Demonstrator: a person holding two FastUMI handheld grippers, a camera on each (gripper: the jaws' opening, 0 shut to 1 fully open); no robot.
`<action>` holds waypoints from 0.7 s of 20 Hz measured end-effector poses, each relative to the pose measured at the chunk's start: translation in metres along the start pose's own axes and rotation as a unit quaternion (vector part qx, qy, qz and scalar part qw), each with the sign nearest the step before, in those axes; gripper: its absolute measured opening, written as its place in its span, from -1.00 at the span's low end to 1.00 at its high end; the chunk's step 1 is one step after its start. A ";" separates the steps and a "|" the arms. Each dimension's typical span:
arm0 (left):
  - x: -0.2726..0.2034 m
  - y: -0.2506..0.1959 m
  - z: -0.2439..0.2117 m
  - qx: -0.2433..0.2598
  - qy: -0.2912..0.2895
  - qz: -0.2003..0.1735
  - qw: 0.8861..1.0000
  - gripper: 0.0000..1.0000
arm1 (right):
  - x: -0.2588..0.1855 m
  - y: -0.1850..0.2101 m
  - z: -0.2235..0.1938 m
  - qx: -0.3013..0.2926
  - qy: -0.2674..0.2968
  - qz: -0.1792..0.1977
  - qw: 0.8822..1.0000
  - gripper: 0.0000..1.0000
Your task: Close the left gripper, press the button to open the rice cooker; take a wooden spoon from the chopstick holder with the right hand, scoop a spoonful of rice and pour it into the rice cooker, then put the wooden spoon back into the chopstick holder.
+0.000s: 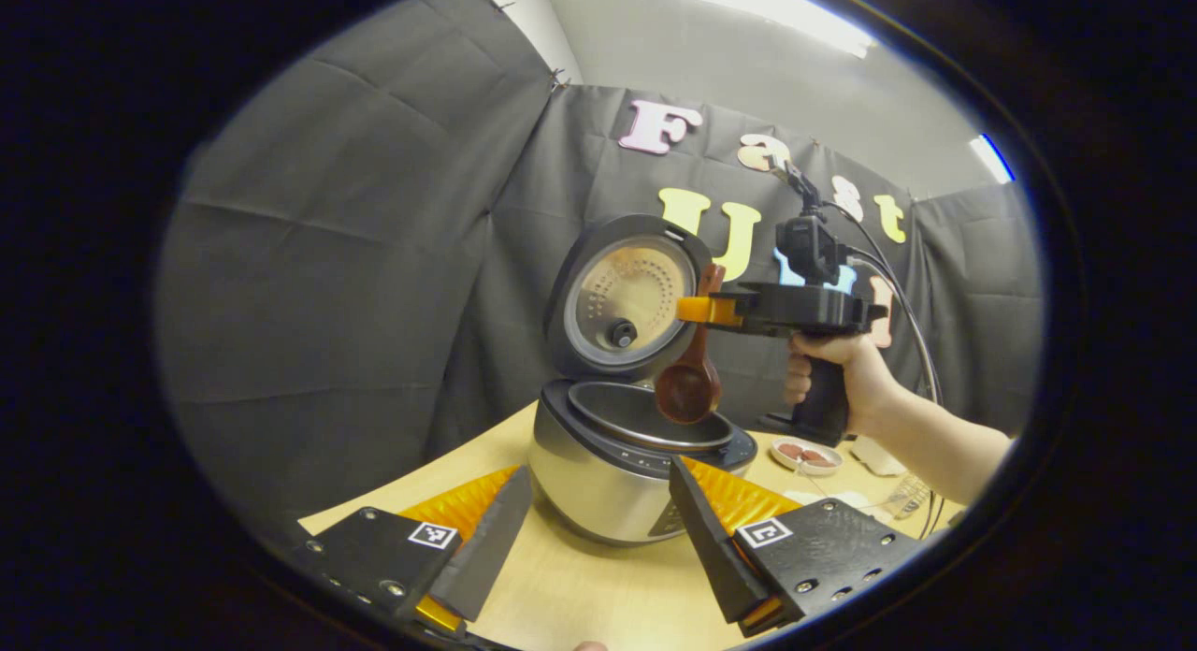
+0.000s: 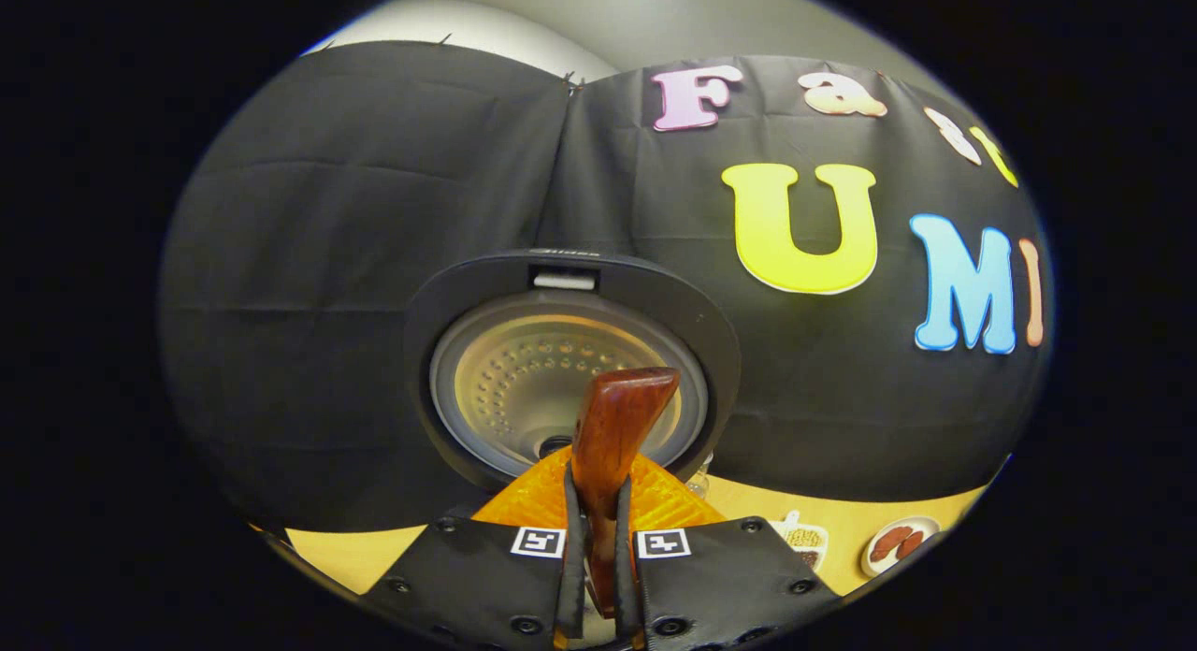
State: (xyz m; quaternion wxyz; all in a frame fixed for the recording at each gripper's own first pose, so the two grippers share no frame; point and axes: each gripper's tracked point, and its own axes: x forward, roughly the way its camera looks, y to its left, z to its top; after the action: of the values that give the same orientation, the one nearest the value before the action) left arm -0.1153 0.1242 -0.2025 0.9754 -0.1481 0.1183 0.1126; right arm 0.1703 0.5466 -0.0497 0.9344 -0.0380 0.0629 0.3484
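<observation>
A: On the left, your left tongs (image 1: 598, 529) stand wide and hold nothing, near the rice cooker (image 1: 608, 464), which sits open on the tabletop (image 1: 580, 585).

B: And rightward?

A: Your right tongs (image 2: 598, 548) are clamped on the wooden spoon (image 1: 690, 380), bowl hanging over the pot. I judge you're mid-pour; next, carry it right, back to the chopstick holder.

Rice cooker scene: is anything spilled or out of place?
Nothing stands out. The rice cooker sits upright with its lid open, and the right hand-held gripper holds the wooden spoon bowl-down over the pot. No spill shows.
</observation>
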 end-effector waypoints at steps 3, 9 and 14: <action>0.005 -0.015 0.004 0.005 -0.002 -0.005 1.000 0.84 | -0.014 -0.007 0.015 0.040 -0.003 0.008 0.999 -0.72; 0.006 -0.042 0.006 0.020 -0.003 -0.024 1.000 0.83 | -0.065 -0.054 0.045 0.071 -0.021 -0.010 0.997 -0.72; 0.006 -0.078 0.016 0.028 -0.011 -0.048 0.998 0.83 | -0.125 -0.113 0.073 0.093 -0.047 -0.046 0.994 -0.72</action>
State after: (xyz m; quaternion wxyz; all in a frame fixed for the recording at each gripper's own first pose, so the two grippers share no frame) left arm -0.0865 0.0574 -0.1684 0.9847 -0.1248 0.1036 0.0642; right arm 0.1572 0.3886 0.0435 0.9509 0.0624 0.0492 0.2990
